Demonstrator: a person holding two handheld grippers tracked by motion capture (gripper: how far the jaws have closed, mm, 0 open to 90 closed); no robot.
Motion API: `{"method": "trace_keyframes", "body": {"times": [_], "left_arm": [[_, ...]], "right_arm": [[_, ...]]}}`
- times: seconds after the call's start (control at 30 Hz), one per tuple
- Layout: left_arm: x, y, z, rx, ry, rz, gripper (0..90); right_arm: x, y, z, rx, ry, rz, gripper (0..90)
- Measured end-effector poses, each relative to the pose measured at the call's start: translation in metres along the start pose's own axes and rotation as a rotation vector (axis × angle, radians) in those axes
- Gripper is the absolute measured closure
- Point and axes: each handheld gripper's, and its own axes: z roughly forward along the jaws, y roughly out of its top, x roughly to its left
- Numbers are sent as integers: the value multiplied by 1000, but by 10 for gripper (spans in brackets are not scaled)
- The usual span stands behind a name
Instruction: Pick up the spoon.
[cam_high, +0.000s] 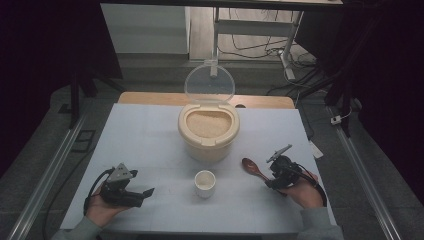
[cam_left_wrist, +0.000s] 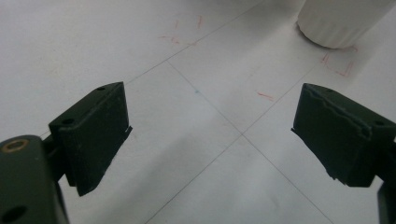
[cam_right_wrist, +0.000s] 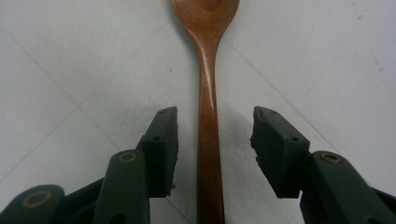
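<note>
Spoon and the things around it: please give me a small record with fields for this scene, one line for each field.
spoon: wooden spoon lies flat on the table, handle between the pads of the right tongs, gaps on both sides
right tongs: open, around the handle, not yet gripping
left tongs: open, nothing between the pads, low over the table
cup: small white cup stands between the two hands
container: cream rice container, clear lid up, grain inside
next move, likely: close on the handle
</note>
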Motion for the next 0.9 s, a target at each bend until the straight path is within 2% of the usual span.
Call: {"method": "trace_keyframes", "body": {"times": [0.2,0.33,0.5,0.57,0.7,0.87,0.9], "left_arm": [[0,0,0,4,2,6,104],[-1,-1,0,4,4,5,103],[-1,-1,0,6,7,7,104],[-2,-1,1,9,6,12,104],[-3,-1,1,10,6,14,104],[-1,-3,1,12,8,11,105],[-1,-3,1,14,9,10,105]], "right_arm": [[0,0,5,19,10,-12,602],[3,3,9,39,11,-37,702],[4,7,10,61,17,-25,756],[3,7,10,57,27,-20,790],[2,6,10,46,28,-9,801],[2,2,8,8,27,-20,803],[1,0,7,-13,34,-19,804]]}}
